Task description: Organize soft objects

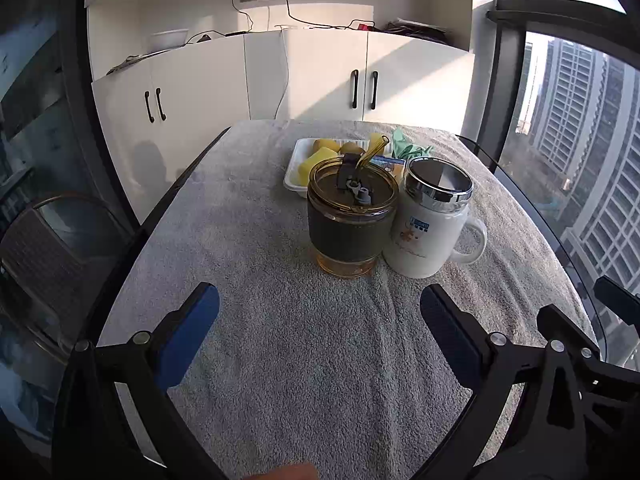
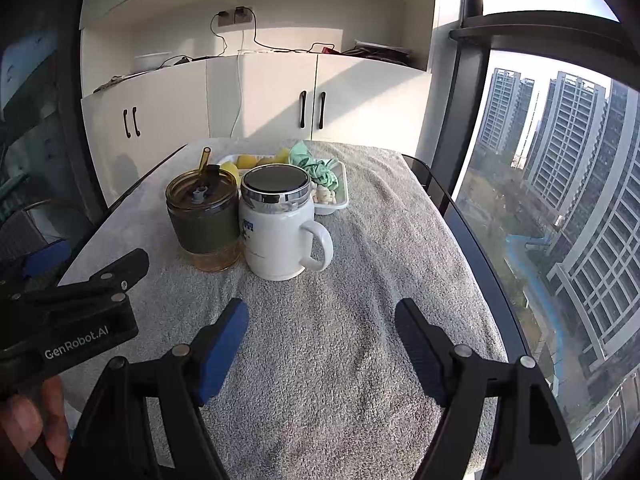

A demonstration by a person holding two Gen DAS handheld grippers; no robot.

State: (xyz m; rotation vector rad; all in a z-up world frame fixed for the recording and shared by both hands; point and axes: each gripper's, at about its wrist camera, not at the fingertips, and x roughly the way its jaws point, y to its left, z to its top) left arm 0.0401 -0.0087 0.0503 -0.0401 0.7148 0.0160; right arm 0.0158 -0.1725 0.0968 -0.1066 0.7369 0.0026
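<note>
- A grey terry towel (image 1: pixel 304 352) covers the table and fills the lower middle of both views.
- An amber glass tumbler with a dark sleeve and straw (image 1: pixel 352 216) stands at frame centre on the towel, touching the white lidded ceramic mug (image 1: pixel 428 224) on its right.
- A white rectangular tray (image 2: pixel 340 196) lies behind both cups.
- Yellow soft blocks (image 1: pixel 316 162) lie in the tray's left part; a crumpled green cloth (image 2: pixel 316 168) lies in its right part.
- White cabinets with black handles (image 1: pixel 320 76) stand behind the table, across the upper frame.
</note>
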